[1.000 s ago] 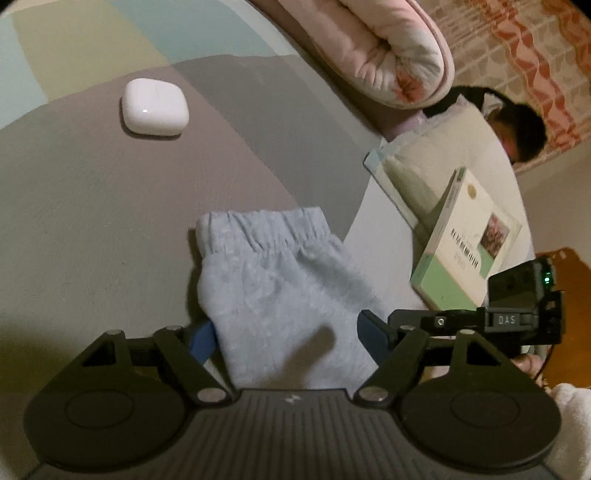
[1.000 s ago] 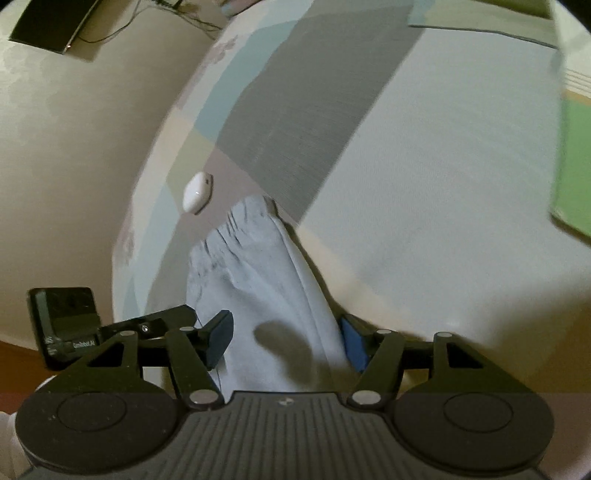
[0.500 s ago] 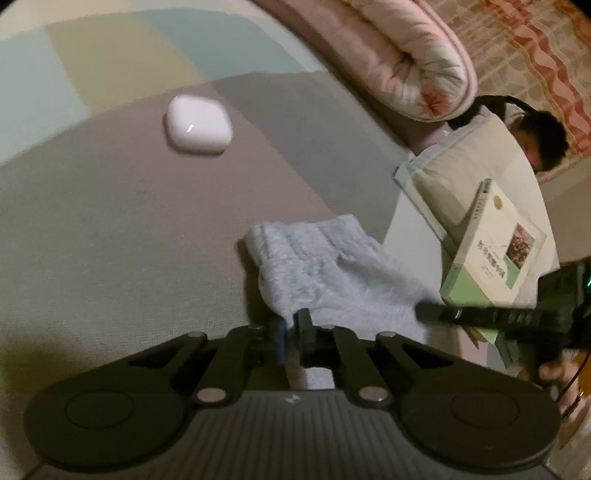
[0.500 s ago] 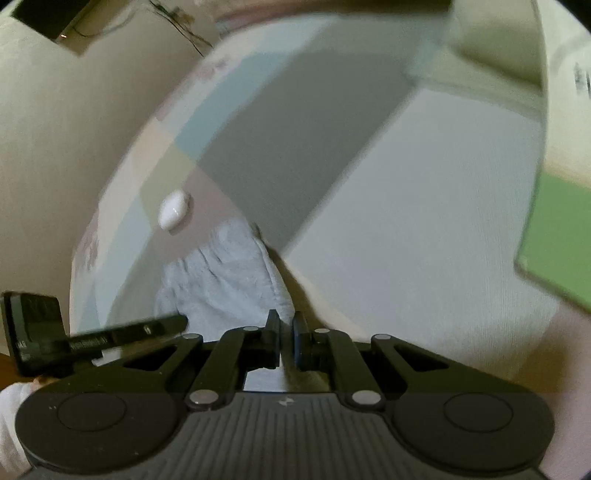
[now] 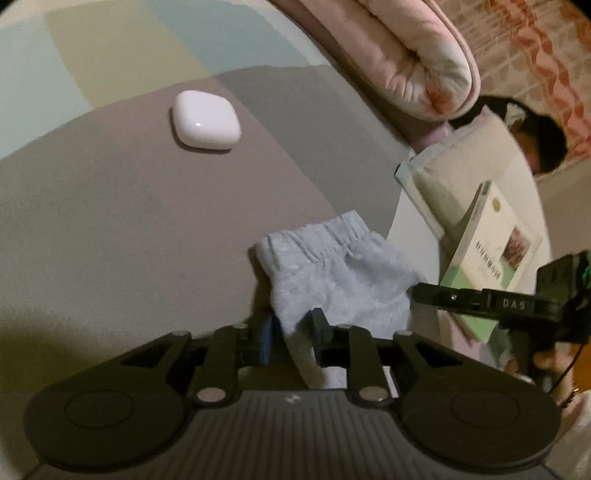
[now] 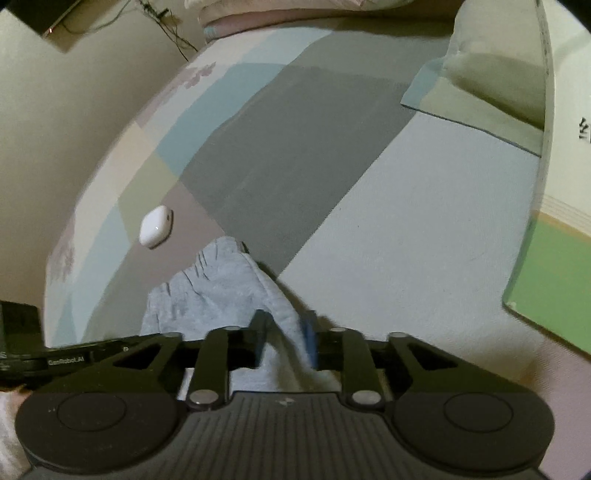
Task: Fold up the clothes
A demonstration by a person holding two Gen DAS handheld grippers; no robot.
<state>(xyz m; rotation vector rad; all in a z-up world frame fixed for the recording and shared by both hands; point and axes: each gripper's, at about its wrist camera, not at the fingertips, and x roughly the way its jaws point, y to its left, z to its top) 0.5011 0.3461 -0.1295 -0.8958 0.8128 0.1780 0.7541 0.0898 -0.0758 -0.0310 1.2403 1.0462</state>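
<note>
- Dim, warm indoor light, kinda yellowish.
- Bed has a patchwork sheet in grey, mauve, pale blue and cream blocks.
- Plain beige wall beside it, with a dark cable hanging down.
- Pink quilt rolled up at the far end.

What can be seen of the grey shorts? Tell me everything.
The grey shorts are pale blue-grey, soft knit fabric, with a gathered elastic waistband at the far end. They lie folded and rumpled on the patchwork bedsheet. The near edge is lifted: the left gripper and right gripper each pinch a fold of it.
</note>
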